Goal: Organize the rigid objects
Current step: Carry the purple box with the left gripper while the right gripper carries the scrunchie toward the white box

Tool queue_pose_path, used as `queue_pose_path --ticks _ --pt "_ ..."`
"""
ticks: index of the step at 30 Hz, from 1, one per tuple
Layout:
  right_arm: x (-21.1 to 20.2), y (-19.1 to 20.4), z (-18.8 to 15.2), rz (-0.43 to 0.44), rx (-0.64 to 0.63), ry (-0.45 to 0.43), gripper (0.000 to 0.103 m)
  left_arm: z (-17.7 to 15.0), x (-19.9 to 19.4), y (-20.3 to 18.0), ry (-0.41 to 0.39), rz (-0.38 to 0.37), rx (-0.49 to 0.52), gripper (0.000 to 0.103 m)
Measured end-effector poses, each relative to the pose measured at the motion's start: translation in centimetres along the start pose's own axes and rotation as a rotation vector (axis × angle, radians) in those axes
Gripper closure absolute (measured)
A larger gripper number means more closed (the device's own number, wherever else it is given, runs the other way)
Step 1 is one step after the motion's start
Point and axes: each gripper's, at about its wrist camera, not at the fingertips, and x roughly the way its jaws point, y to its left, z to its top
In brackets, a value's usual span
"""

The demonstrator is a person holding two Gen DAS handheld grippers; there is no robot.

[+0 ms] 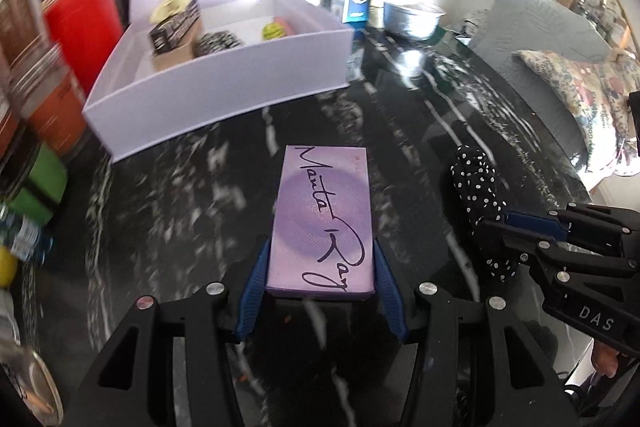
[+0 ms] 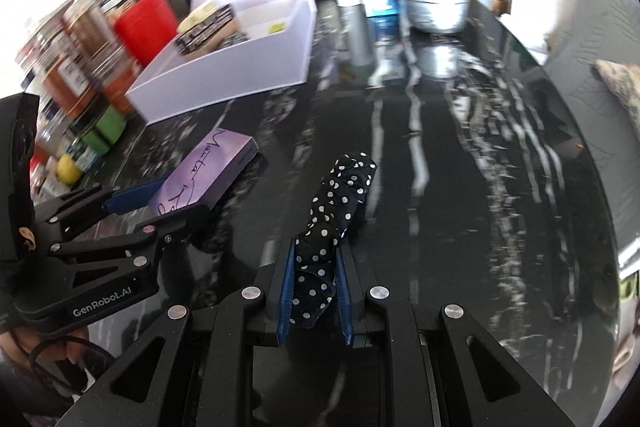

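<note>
Black grippers (image 1: 320, 267) — blue-padded jaws, silver screws

Both cameras ride on the grippers and look steeply down and forward over the black marble table (image 1: 420, 115) toward the white box (image 1: 224, 95). The left wrist view sits nearer the white box, which lies ahead to its left. The right wrist view looks from farther right of it. Both views share the box, the table and the metal bowl (image 2: 434, 7) beyond.
</note>
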Motion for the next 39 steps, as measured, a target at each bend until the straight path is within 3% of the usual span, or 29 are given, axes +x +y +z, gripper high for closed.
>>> queue_pose_path --ticks 10,12,14,15,16,24,27,30,34,39 --pt "0.7 1.7 -0.2 0.013 -0.033 0.016 0.081 -0.5 0.0 0.4 -0.01 0.026 0.008 0.051" --pt "0.9 1.8 -0.2 0.013 -0.025 0.02 0.08 -0.3 0.3 0.2 -0.007 0.036 0.02 0.043" --pt "0.8 1.9 -0.2 0.01 -0.027 0.017 0.073 0.0 0.7 0.1 0.01 0.032 0.02 0.022" --pt "0.7 1.8 -0.2 0.008 -0.031 0.018 0.062 0.0 0.9 0.0 0.018 0.034 0.022 0.02" --pt "0.7 1.9 -0.2 0.004 -0.038 0.019 0.052 0.1 1.0 -0.1 0.015 0.036 0.023 0.02" --pt "0.9 2.3 -0.2 -0.015 -0.035 0.009 0.052 0.3 1.0 0.3 -0.004 0.012 0.019 0.02" --pt "1.0 2.4 -0.2 -0.031 -0.045 0.003 0.058 0.1 0.9 0.4 -0.019 0.038 0.022 0.029" --pt "1.0 2.6 -0.4 -0.068 -0.066 -0.007 0.072 0.1 0.5 0.8 -0.035 0.036 0.01 0.052" --pt "1.0 2.4 -0.5 -0.069 -0.057 -0.025 0.084 0.0 0.5 0.9 -0.046 0.035 0.017 0.053" --pt "1.0 2.6 -0.6 -0.068 -0.067 -0.028 0.086 -0.2 0.2 0.9 -0.038 0.012 0.013 0.053"
